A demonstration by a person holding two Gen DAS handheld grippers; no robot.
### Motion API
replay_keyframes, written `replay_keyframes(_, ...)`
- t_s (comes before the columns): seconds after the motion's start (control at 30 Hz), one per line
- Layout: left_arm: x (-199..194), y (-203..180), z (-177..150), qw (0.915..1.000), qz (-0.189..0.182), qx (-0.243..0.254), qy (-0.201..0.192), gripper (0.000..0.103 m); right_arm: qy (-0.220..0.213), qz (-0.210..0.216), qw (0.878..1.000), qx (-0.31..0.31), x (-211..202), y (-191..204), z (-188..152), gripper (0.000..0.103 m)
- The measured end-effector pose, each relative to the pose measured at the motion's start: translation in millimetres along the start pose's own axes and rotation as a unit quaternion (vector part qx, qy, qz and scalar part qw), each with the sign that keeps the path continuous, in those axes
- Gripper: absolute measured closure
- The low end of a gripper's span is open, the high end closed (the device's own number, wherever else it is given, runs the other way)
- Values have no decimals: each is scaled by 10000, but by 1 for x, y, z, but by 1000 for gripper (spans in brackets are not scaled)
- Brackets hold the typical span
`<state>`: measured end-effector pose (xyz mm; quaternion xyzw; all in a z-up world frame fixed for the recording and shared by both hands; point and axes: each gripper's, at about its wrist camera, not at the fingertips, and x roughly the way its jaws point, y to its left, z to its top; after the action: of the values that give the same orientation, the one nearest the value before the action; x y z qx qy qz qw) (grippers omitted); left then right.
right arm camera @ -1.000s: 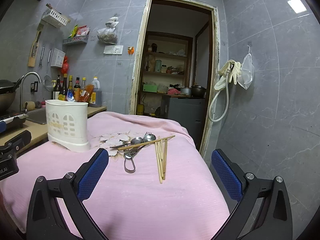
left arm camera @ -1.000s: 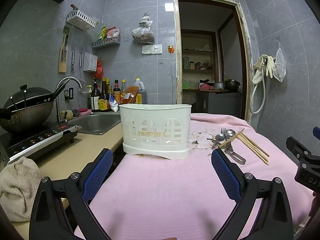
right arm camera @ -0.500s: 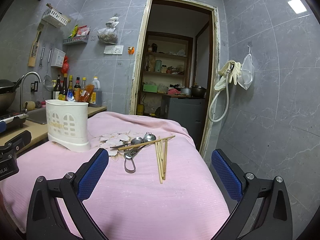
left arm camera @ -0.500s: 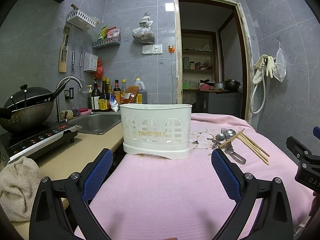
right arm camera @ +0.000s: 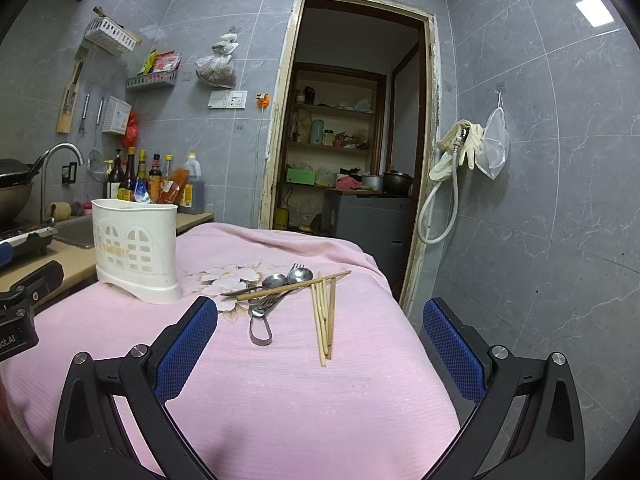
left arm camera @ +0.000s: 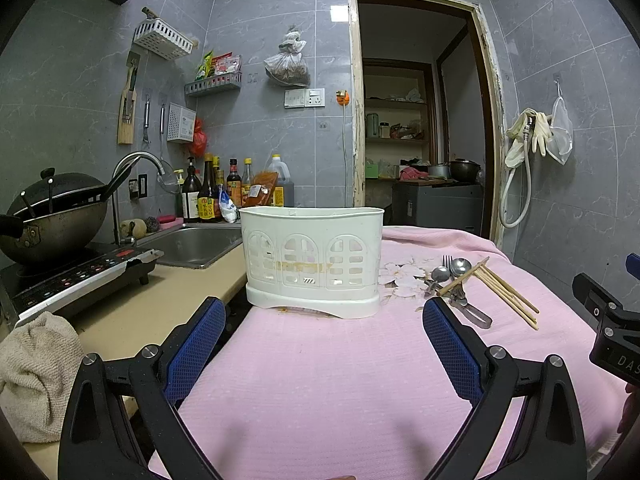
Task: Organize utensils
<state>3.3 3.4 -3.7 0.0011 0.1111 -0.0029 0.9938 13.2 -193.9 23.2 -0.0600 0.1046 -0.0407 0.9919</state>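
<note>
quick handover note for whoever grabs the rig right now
Left gripper open and empty, facing the white utensil holder.
Right gripper open and empty, facing the pile.
Spoons, fork and chopsticks lie loose on the pink cloth, right of the holder.
Done: nothing visibly moved to the holder.
Left: move every piece into it.

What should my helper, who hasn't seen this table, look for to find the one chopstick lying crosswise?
On the pink cloth-covered table, right of the white plastic utensil caddy, lies a heap of metal spoons. One wooden chopstick rests across them, pointing sideways, unlike the bundled wooden chopsticks lying beside it.
</note>
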Motion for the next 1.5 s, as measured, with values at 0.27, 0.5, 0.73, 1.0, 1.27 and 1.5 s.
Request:
replay_keyframes(0.27, 0, 0, 0, 10000, 4, -2, 1, 6, 1, 5, 10000, -4, -1, 0, -1, 0)
replay_keyframes(0.5, 0, 0, 0, 10000, 2, -1, 1, 6, 10, 16, 10000, 3, 0, -2, 0, 0)
replay_keyframes(0.73, 0, 1, -1, 10000, 4, -9, 8, 6, 21, 24, 10000, -7, 0, 1, -2, 0)
replay_keyframes(1.0, 1, 1, -1, 10000, -1, -10, 11, 6, 27, 44, 10000, -20, 1, 9, -3, 0)
replay_keyframes(1.27, 1, 1, -3, 10000, -1, -14, 24, 6, 60, 84, 9999, -1, 1, 6, -2, 0)
replay_keyframes(1.5, 1, 1, -5, 10000, -7, -12, 29, 6, 69, 92, 9999, 1, 1, 6, -3, 0)
